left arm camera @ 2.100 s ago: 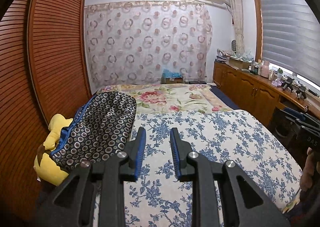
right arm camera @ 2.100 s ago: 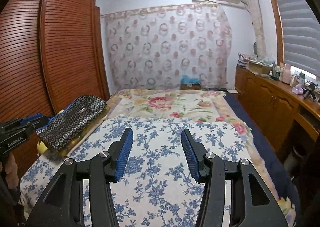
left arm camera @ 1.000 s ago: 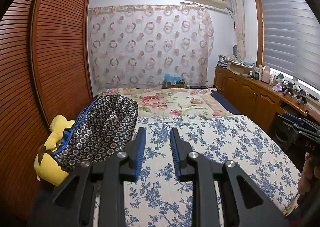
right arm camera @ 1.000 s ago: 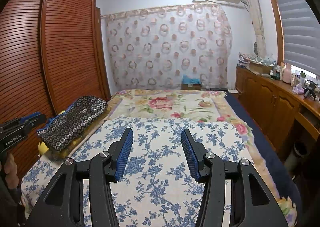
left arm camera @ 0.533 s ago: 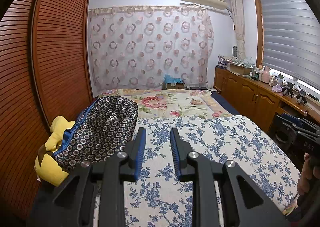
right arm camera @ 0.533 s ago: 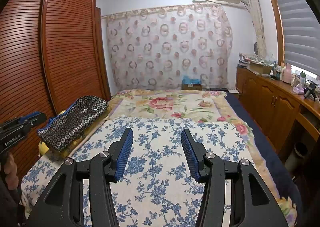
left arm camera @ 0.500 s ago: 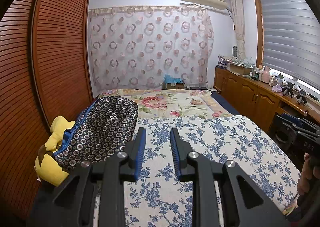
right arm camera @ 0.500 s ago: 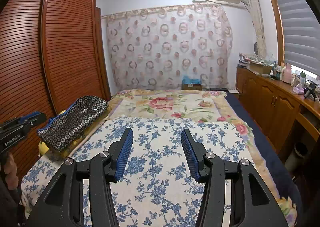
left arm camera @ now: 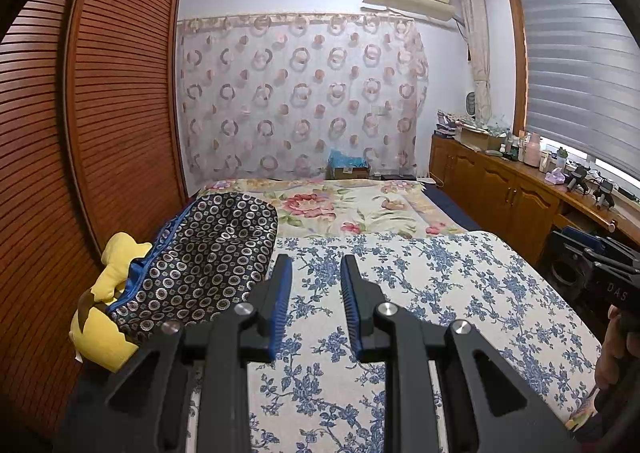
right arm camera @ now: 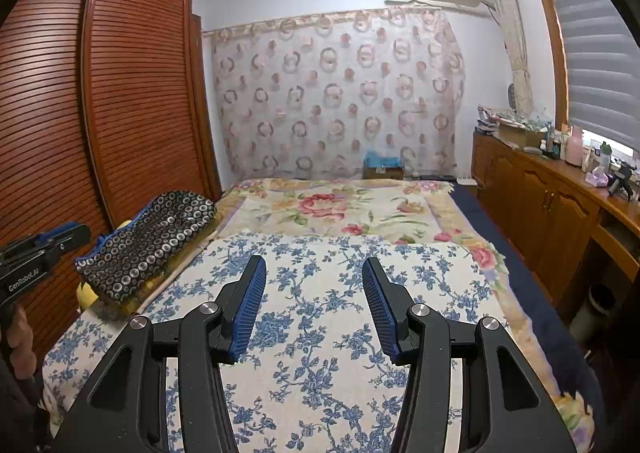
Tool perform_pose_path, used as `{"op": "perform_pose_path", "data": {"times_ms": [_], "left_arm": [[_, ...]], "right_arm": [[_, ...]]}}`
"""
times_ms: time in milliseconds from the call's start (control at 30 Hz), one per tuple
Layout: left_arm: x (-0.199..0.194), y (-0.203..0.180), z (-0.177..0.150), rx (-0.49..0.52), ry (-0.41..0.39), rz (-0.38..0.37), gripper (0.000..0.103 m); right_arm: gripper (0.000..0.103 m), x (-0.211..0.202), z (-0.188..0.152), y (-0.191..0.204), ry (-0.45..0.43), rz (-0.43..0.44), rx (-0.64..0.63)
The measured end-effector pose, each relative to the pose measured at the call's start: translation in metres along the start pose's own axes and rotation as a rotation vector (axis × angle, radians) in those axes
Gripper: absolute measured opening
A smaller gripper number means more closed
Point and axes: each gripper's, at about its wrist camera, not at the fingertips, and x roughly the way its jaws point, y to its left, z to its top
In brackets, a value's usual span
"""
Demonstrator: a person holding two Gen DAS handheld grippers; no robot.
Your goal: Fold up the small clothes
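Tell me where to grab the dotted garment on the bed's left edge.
Best guess: the dotted garment by its near right edge, where it lies free on the blue floral cover. Come from the right with the left gripper; the far side sits on something yellow against the wardrobe.

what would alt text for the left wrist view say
The left gripper hangs open and empty above a bed with a blue floral cover. A dark circle-patterned cloth lies bunched over a yellow plush toy at the bed's left edge, beside a slatted wooden wardrobe.
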Motion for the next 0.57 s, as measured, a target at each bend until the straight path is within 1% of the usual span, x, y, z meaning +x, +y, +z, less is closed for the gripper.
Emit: {"op": "perform_pose_path", "data": {"times_ms": [567], "left_arm": [[-0.0009, 0.0008, 0.0009, 0.000, -0.002, -0.001, 0.023]], "right_arm": [[0.051, 0.0006, 0.0004, 0.0012, 0.000, 0.000, 0.001]]}}
